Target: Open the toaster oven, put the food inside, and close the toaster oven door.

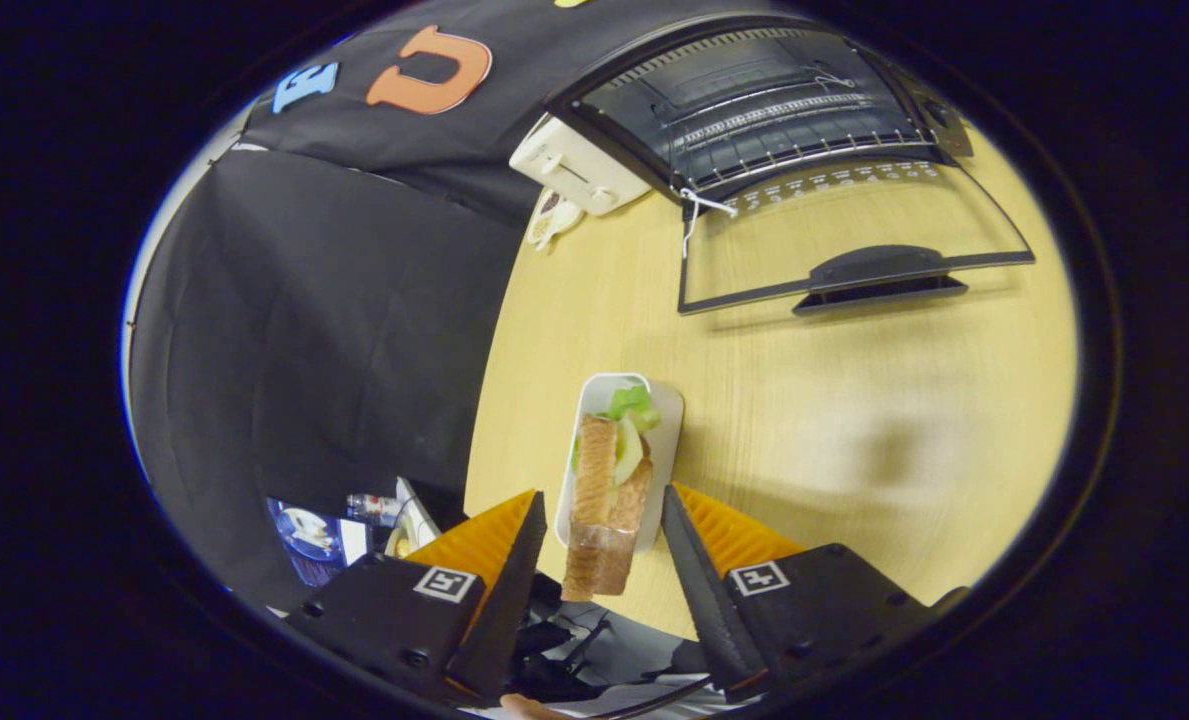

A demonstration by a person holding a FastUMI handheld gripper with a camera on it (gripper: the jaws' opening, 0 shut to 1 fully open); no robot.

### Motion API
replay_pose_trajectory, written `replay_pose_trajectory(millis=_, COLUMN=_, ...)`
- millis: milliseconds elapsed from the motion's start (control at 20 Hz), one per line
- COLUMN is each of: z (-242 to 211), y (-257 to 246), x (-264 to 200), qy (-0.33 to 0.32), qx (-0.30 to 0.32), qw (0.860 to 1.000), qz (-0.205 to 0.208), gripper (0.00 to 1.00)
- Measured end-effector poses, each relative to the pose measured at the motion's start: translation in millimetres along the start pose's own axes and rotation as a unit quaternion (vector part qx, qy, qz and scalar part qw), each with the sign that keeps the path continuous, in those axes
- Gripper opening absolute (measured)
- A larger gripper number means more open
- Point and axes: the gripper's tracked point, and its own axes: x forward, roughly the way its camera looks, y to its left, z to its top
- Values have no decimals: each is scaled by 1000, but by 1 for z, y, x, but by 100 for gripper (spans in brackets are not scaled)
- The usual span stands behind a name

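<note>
Pale wood table (854, 400) w/ black cloth wall behind. Toaster oven (754, 100) sits at the far side, door (854, 235) dropped flat open onto the table, wire rack (784, 125) visible inside. White toaster (576, 165) just beside the oven. Sandwich (609, 490) w/ lettuce lies on a white tray (666, 420) near the table edge, well apart from the oven. Gripper (599, 525) fingers spread, one on either side of the sandwich, not touching it.
</note>
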Motion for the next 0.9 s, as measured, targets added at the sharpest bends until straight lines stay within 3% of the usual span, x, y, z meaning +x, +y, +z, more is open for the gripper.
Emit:
replay_pose_trajectory(millis=100, z=2, y=-8, x=8, qy=-5, qx=2, qw=1000, qz=-14, gripper=67)
replay_pose_trajectory(millis=250, z=0, y=6, x=9, qy=-4, qx=14, qw=1000, qz=16, gripper=53)
replay_pose_trajectory(millis=350, z=2, y=4, x=12, qy=-12, qx=9, qw=1000, qz=15, gripper=44)
replay_pose_trajectory(millis=900, z=16, y=11, x=-19, qy=-45, qx=-36, qw=997, qz=55, gripper=39)
